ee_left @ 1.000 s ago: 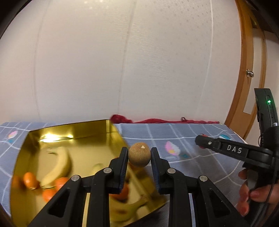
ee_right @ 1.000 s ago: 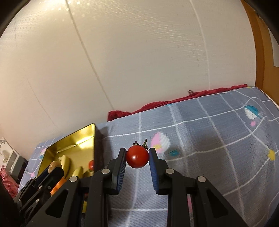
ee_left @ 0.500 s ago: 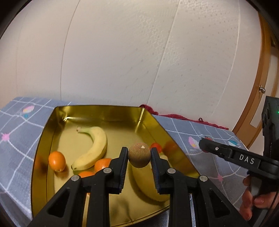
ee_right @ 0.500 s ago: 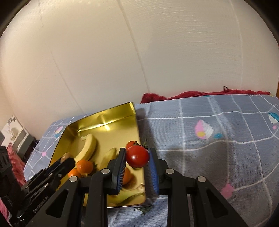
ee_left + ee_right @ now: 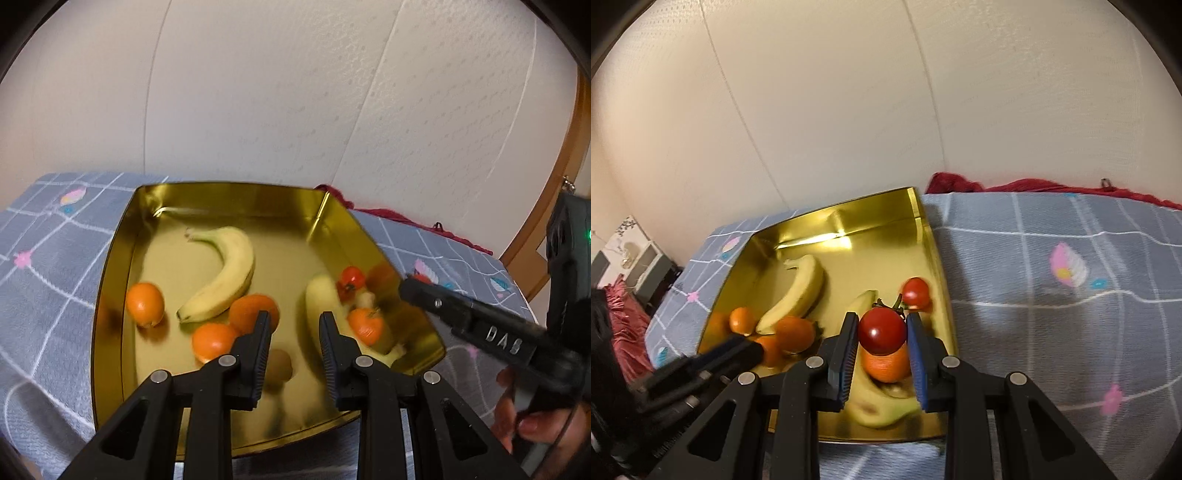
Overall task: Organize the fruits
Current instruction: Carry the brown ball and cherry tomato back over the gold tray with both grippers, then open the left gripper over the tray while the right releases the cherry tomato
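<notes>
A gold tray on the checked cloth holds two bananas, several oranges and a small tomato. My left gripper hangs open over the tray's near end with nothing between its fingers. A brown round fruit, blurred, lies below the jaws on the tray floor. My right gripper is shut on a red stemmed tomato above the tray's right side, over an orange and a banana. Its tip also shows in the left wrist view.
Blue-grey checked cloth spreads to the right of the tray, with a dark red fabric along the wall. A wooden door frame stands at far right. A hand grips the right tool. The left gripper enters the right view at lower left.
The left gripper let go of the brown fruit, which dropped into the tray. Both grippers moved in over the tray; the right one still carries its tomato.
</notes>
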A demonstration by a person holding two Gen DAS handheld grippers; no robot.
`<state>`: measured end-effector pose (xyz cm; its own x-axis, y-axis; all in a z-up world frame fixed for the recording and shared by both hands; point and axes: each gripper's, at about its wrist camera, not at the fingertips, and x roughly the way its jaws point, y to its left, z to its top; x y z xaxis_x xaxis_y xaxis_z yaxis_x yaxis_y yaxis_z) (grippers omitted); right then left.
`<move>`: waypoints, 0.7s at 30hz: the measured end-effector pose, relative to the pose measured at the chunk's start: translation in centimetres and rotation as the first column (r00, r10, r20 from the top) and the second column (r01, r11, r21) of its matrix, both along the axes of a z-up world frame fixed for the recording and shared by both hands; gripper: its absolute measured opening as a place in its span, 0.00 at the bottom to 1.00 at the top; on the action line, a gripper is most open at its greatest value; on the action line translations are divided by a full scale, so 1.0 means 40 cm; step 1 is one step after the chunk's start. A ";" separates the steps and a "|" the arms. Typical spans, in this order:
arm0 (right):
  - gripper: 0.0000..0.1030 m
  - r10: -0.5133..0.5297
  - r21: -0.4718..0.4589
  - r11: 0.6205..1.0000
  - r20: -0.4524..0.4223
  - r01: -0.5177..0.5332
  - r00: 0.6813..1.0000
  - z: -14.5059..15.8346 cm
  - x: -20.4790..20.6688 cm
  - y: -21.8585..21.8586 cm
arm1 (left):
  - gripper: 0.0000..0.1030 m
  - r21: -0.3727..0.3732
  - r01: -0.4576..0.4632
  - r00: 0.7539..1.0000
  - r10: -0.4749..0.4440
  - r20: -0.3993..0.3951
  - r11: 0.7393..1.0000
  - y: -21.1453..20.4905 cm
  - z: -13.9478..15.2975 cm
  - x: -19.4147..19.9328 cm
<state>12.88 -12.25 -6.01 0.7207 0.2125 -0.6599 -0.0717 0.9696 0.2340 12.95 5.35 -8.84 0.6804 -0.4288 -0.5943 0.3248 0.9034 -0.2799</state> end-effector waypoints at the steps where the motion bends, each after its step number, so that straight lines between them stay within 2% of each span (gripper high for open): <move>1: 0.26 0.011 0.004 1.000 -0.005 -0.011 1.000 -0.003 0.006 0.010 | 0.26 -0.010 -0.002 1.000 0.002 -0.005 1.000 0.006 -0.009 -0.001; 7: 0.26 0.071 -0.008 0.997 -0.075 -0.072 0.995 -0.040 0.052 0.072 | 0.26 -0.005 0.006 0.999 -0.006 -0.038 1.000 0.006 -0.057 -0.003; 11: 0.26 0.093 -0.002 0.996 -0.115 -0.094 0.989 -0.067 0.079 0.094 | 0.28 -0.036 -0.002 0.999 0.000 -0.054 0.999 0.022 -0.073 -0.006; 12: 0.25 0.097 -0.001 0.995 -0.126 -0.098 0.987 -0.075 0.088 0.100 | 0.32 -0.039 -0.001 0.999 -0.001 -0.045 0.999 0.025 -0.075 -0.010; 13: 0.25 0.099 -0.003 0.995 -0.132 -0.100 0.986 -0.080 0.094 0.104 | 0.42 -0.037 -0.004 0.999 0.003 -0.035 0.999 0.027 -0.074 -0.017; 15: 0.26 0.095 -0.020 0.995 -0.120 -0.099 0.988 -0.083 0.106 0.113 | 0.52 -0.031 -0.012 1.000 0.012 -0.016 0.999 0.030 -0.072 -0.029; 18: 0.26 0.110 -0.017 0.994 -0.106 -0.112 0.988 -0.079 0.130 0.122 | 0.57 -0.015 -0.018 1.000 0.018 0.015 1.000 0.027 -0.067 -0.048; 21: 0.29 0.110 -0.003 0.994 -0.100 -0.111 0.989 -0.071 0.149 0.122 | 0.66 0.011 -0.019 0.999 0.019 0.033 1.000 0.019 -0.064 -0.064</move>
<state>18.85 -7.38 -8.84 0.6237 0.2813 -0.7293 -0.1557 0.9590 0.2368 10.38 6.12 -11.38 0.7075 -0.4087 -0.5765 0.3161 0.9127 -0.2590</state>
